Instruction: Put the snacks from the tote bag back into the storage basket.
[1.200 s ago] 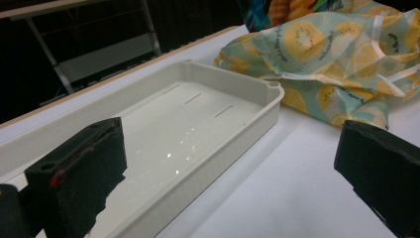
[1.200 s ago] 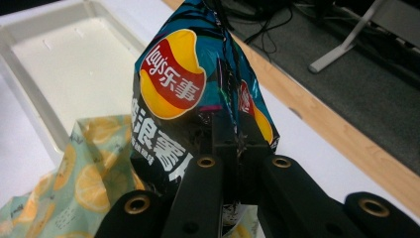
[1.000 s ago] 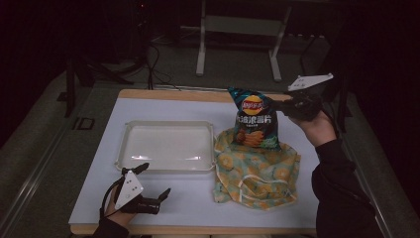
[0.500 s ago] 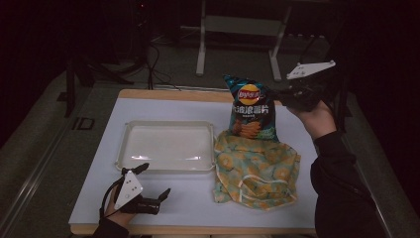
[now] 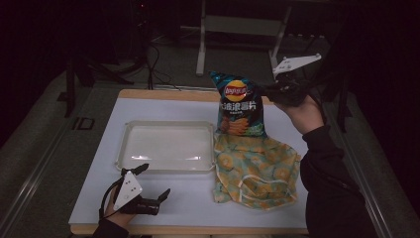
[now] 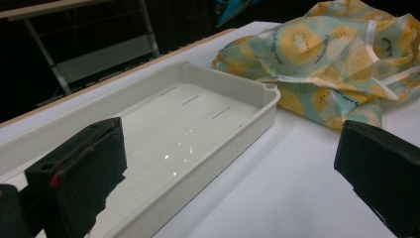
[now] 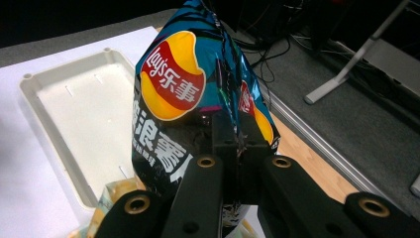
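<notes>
Fingers first: the right gripper (image 7: 233, 144) has its two black jaws pinched tight on the seam of the chip bag (image 7: 188, 99), no gap between them, and the bag hangs from that grip. In the high view the right gripper (image 5: 277, 89) sits at about one o'clock over the table (image 5: 198, 208), with the bag (image 5: 240, 106) dangling upright at its nine o'clock side, logo up, its lower edge just above the far rim of the cloth bag (image 5: 257, 168). That fruit-print cloth bag lies rumpled on the table at four o'clock, just beside the tray (image 5: 166, 146), which sits near the centre-left. Over to the left gripper (image 5: 153, 186), resting low at seven o'clock on the table: its jaws stand wide apart with nothing between them. In the left gripper view they frame the tray (image 6: 198, 124) at eleven o'clock and the cloth bag (image 6: 322, 59) at one o'clock.
</notes>
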`<state>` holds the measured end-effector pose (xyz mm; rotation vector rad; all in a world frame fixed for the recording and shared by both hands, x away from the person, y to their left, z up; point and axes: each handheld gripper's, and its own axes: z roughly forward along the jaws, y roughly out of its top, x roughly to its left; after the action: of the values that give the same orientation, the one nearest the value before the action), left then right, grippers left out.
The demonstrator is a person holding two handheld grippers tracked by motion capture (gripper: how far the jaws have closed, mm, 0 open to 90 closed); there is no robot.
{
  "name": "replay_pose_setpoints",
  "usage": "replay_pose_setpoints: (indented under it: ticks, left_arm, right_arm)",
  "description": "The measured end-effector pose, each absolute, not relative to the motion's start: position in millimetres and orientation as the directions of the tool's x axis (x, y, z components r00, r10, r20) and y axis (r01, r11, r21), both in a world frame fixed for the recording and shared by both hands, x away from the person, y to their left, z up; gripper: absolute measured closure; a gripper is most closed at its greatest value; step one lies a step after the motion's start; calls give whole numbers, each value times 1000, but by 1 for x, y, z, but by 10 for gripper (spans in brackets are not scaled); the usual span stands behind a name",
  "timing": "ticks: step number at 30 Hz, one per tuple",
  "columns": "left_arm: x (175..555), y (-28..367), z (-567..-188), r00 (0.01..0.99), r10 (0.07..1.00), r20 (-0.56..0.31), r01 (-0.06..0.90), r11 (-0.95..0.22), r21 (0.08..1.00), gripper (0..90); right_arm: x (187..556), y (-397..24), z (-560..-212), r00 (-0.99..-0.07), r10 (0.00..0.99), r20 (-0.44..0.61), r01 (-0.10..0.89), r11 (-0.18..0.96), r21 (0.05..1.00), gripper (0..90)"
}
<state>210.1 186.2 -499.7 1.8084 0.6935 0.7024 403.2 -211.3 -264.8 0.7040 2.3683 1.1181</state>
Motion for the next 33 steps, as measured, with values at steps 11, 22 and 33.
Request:
replay_pose_setpoints:
  ticks: [11,22,33]
  left_arm:
    - [209,187,-499,661,738,135,133,-293,947,3]
    - [209,187,-499,662,737,138,129,-293,947,3]
    - [208,188,-499,663,735,143,127,-299,946,3]
  right_arm:
    - [402,-175,-264,-806,572,-152,231,540,810,898]
    - [401,-141,-276,-841,529,-114,208,511,834,898]
    - [403,-106,-293,-886,462,-34,200,448,871,899]
